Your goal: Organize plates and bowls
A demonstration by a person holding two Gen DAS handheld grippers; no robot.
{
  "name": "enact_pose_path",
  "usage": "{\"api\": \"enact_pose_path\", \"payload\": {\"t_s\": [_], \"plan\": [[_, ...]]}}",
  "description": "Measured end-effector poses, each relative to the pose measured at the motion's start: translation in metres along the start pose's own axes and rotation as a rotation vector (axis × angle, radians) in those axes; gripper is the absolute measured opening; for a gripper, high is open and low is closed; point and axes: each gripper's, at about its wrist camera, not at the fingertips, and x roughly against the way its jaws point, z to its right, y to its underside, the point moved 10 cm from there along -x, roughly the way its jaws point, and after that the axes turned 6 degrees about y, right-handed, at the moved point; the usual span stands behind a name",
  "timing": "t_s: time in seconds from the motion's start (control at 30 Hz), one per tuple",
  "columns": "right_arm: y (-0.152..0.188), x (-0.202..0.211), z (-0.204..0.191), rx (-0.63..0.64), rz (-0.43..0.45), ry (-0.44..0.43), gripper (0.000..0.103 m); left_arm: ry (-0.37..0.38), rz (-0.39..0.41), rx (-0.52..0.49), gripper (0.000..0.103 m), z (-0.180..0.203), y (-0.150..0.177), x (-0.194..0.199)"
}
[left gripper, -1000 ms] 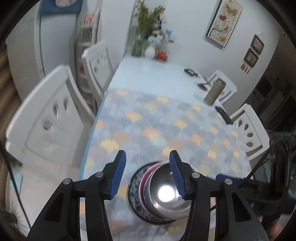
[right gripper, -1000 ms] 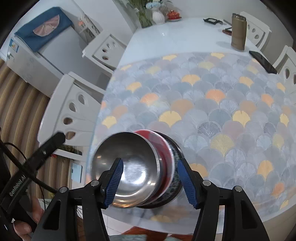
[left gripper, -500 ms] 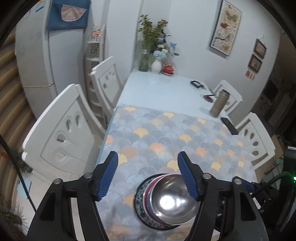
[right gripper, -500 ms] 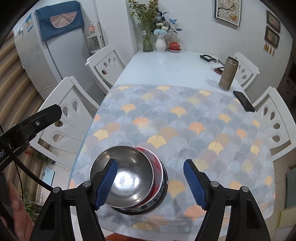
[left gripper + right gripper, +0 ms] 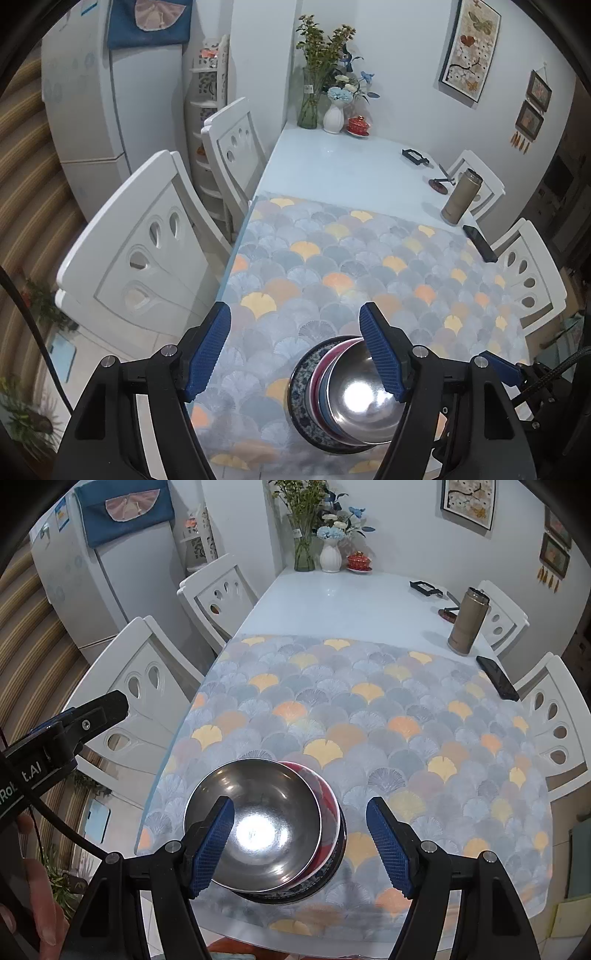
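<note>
A steel bowl (image 5: 365, 402) (image 5: 255, 823) sits on top of a stack near the table's front edge. Under it are a red bowl (image 5: 327, 790) and a blue-and-white patterned plate (image 5: 299, 391) (image 5: 332, 875). The stack leans slightly, with the steel bowl off-centre. My left gripper (image 5: 295, 354) hovers open above and left of the stack, its right pad over the bowl's rim without touching it. My right gripper (image 5: 300, 845) is open above the stack, gripping nothing. The left gripper's fingers (image 5: 92, 716) show at the left of the right wrist view.
A fan-patterned cloth (image 5: 369, 716) covers the near half of the white table (image 5: 351, 598). A metal tumbler (image 5: 467, 622) and a black phone (image 5: 496, 683) stand at the right edge. White chairs (image 5: 140, 251) line both sides. Vases (image 5: 328, 555) stand at the far end.
Both grippers' jaws have spread wider and pulled up and back from the stack. The stack of bowls and plate rests where it was on the cloth.
</note>
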Motion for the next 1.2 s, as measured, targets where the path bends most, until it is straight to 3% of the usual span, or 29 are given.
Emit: {"api": "enact_pose_path", "payload": {"t_s": [0.13, 0.33, 0.9, 1.2], "plan": [[0.0, 0.0, 0.0, 0.001, -0.001, 0.001, 0.072, -0.056, 0.018, 0.002, 0.074, -0.007, 0.0, -0.001], [0.001, -0.001, -0.003, 0.012, -0.01, -0.002, 0.072, -0.185, -0.02, -0.109, 0.078, -0.008, 0.006, -0.003], [0.003, -0.005, -0.002, 0.002, -0.023, -0.001, 0.074, -0.123, -0.061, -0.072, 0.079, -0.008, 0.013, -0.009], [0.003, -0.008, 0.003, -0.003, -0.034, 0.002, 0.074, -0.132, -0.079, -0.062, 0.079, -0.008, 0.016, -0.013]]}}
